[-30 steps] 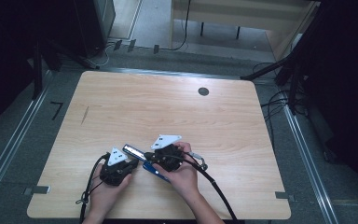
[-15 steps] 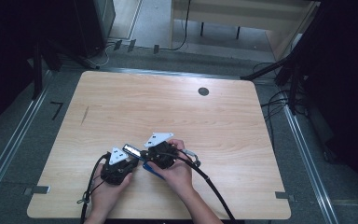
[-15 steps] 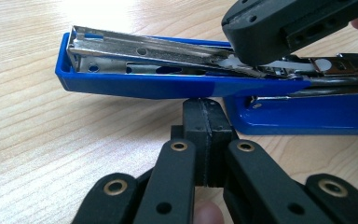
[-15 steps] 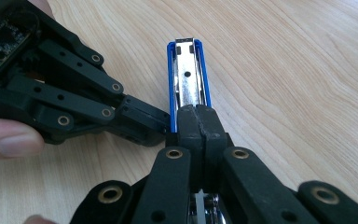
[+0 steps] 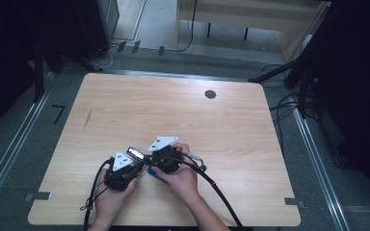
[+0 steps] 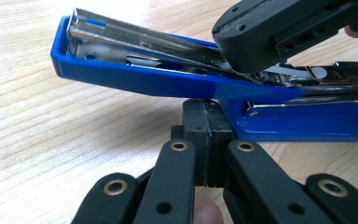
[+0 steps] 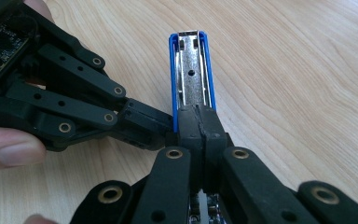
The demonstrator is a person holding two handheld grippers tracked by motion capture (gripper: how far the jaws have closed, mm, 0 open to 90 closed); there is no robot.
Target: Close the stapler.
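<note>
Wood table point(image 5: 183, 115) | stapler point(image 6: 135, 70) near front edge, top hinged up | left gripper point(image 6: 208, 140) closed, touching base | right gripper point(image 7: 200, 126) closed, pressing metal rail | stiff, slick; grip blue sides

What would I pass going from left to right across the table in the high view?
Dark streak in the wood → left gripper → blue stapler → right gripper → round dark hole in the table.
</note>
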